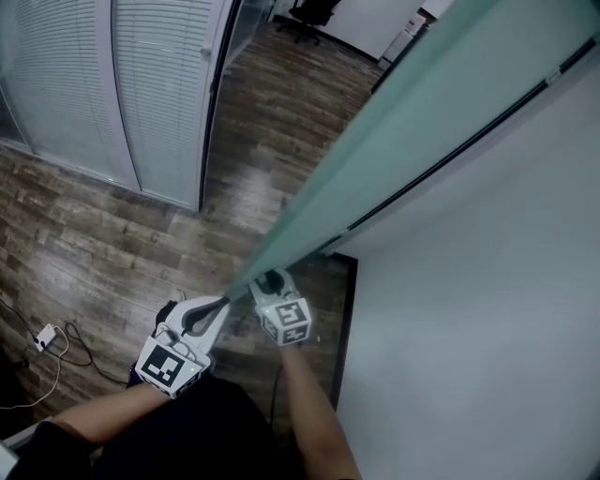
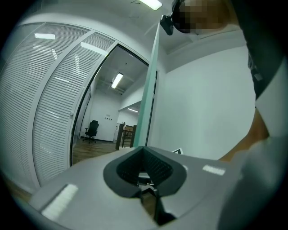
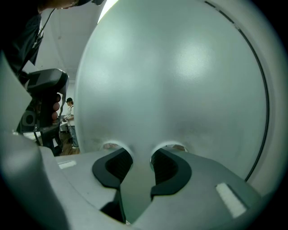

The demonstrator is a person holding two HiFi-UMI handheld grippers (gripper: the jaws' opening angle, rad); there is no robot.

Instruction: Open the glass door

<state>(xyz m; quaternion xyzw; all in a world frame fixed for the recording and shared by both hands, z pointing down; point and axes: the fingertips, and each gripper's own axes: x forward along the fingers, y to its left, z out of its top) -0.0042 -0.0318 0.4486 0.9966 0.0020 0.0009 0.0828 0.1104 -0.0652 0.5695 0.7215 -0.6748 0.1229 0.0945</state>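
Well, the right gripper [image 3: 140,156] has its two dark pads [image 3: 168,168] spread wide with nothing gripped between them. Their tips sit right up against the frosted face of the glass door [image 1: 412,122], where two small clear halos show in the pane. That pale green glass fills nearly the whole right gripper view.

The left gripper [image 2: 144,150] has its pads pressed together into a point and holds nothing. Ahead of it the door shows edge-on, as a thin green strip rising toward the ceiling.

In the head view the two grippers sit side by side at the near, low end of the door, the left one's nose just at the door's edge and the right one at the pane. A bare forearm [image 1: 314,412] runs back from the right gripper toward the camera.

Further out, the door stretches away diagonally to the upper right, with a white wall [image 1: 487,309] along its right side. A dark wooden floor [image 1: 272,122] lies to its left. Beyond that floor stands a partition with slatted blinds [image 1: 159,84], and an office chair [image 1: 309,14] is far off. At the left edge a white adapter [image 1: 45,336] lies on the floor with its cable.
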